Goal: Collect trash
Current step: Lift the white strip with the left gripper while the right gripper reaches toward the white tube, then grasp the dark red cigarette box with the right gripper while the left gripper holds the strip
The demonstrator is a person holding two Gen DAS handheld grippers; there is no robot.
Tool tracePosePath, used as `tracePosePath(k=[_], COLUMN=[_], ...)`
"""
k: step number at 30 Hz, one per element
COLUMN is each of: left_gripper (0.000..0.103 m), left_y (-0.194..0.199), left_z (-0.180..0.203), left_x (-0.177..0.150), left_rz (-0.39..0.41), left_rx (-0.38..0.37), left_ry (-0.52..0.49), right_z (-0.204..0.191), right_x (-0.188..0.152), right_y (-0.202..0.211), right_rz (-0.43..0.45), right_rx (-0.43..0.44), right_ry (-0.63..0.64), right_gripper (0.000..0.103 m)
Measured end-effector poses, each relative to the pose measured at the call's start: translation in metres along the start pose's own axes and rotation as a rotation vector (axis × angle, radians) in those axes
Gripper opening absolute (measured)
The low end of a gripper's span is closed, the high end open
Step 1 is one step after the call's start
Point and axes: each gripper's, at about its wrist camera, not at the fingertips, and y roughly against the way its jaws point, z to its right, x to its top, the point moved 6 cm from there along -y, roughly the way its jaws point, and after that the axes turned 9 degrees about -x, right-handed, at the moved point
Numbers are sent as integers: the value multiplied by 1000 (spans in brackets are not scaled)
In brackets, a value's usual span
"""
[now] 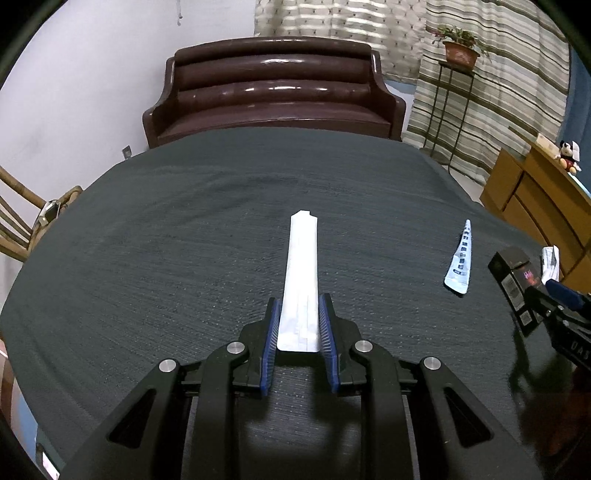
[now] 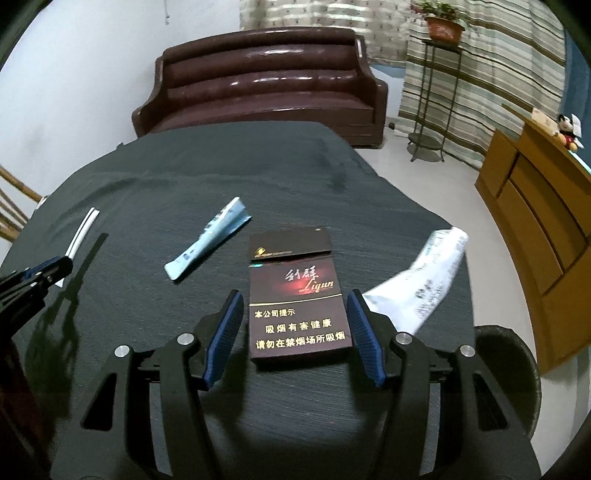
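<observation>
1. Centrally in the left wrist view, the left tool [image 1: 298,325] is seen clamped on a long white paper strip [image 1: 301,273]; both blue pads [image 1: 271,328] are pressed against the strip's near end, and its far end is pointed away over the worktop [image 1: 166,229].
2. In the right wrist view, the right tool [image 2: 295,332] is held with its pads [image 2: 364,339] apart, one on each side of a dark cigarette pack [image 2: 295,295]. A clear gap is seen at the left pad; whether the right pad touches the pack's edge cannot be told.
3. The pack is lying flat on the dark-covered worktop, with its lid flap opened away from the tool.
4. A light blue wrapper [image 2: 207,240] is seen just left of the pack, apart from it.
5. A crumpled white printed paper [image 2: 424,280] is lying to the right of the pack, near the worktop's edge.
6. Beyond the worktop, a brown leather sofa [image 2: 266,88] is set against the wall, with a potted plant [image 2: 443,26] on a metal stand beside striped curtains.
</observation>
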Motion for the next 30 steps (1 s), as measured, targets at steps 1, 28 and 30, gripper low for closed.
tracePosePath(k=[1, 28, 30], left_gripper=[23, 23, 23], left_y=[-1, -1, 2], left_z=[0, -4, -2], left_x=[0, -6, -8], left_rz=[-1, -11, -6], left_rx=[-1, -17, -22], left_ry=[2, 20, 16], right_z=[-3, -23, -21], right_x=[-1, -2, -3], right_y=[0, 6, 12], right_rz=[-1, 11, 25], right_rx=[2, -8, -8], right_ry=[7, 38, 35], right_gripper=[57, 54, 54])
